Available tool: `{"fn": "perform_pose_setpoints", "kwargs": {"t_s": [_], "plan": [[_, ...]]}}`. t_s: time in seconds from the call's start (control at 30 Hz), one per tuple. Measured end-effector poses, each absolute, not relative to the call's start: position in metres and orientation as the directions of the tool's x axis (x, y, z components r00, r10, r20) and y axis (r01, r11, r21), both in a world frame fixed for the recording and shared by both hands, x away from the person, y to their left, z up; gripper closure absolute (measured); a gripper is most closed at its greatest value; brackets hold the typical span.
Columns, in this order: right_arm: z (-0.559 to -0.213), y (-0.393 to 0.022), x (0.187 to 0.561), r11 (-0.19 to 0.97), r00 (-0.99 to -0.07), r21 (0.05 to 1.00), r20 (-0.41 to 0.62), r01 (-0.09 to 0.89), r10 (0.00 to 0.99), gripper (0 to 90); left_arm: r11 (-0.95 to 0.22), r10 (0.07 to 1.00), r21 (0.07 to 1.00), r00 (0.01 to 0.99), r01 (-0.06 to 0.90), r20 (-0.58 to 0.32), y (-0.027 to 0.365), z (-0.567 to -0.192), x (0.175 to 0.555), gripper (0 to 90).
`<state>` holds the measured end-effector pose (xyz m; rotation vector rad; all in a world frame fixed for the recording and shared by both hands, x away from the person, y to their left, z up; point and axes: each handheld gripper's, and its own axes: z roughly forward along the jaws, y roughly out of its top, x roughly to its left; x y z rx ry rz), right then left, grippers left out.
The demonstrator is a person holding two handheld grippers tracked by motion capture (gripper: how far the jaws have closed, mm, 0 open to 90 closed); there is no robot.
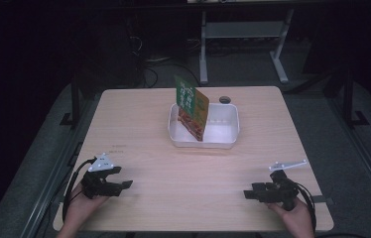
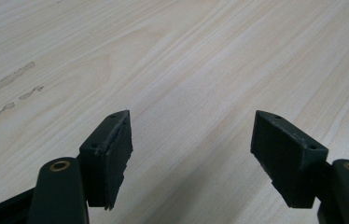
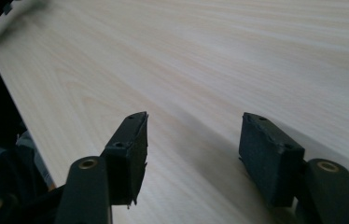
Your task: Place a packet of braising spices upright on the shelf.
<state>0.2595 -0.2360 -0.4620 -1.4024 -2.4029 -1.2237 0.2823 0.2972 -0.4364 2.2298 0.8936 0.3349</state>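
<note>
A white tub (image 1: 223, 135) stands at the middle back of the wooden table (image 1: 193, 168). Two snack packets lean upright inside it, a green one (image 1: 185, 92) and an orange one (image 1: 196, 118). My left gripper (image 1: 127, 184) rests low at the front left, held by a hand, its jaws pointing right. In the left gripper view its pads (image 2: 116, 154) stand wide apart over bare wood. My right gripper (image 1: 248, 194) sits at the front right, pointing left. In the right gripper view its pads (image 3: 268, 156) are spread with nothing between them.
A small dark round hole (image 1: 224, 99) lies in the tabletop behind the tub. Table legs and cables stand on the dark floor beyond the far edge. Wide bare wood lies between the grippers and the tub.
</note>
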Motion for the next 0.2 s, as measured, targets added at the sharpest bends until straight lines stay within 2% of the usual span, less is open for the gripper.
{"fn": "perform_pose_setpoints", "kwargs": {"t_s": [0.2], "plan": [[-0.4539,-0.2232,0.2577,0.306,-0.617,0.631,0.357,0.713,0.701,39.1,-0.52,0.682,0.692,0.731,0.5,-0.016,0.2959,-0.4368,0.2821,28.3]]}}
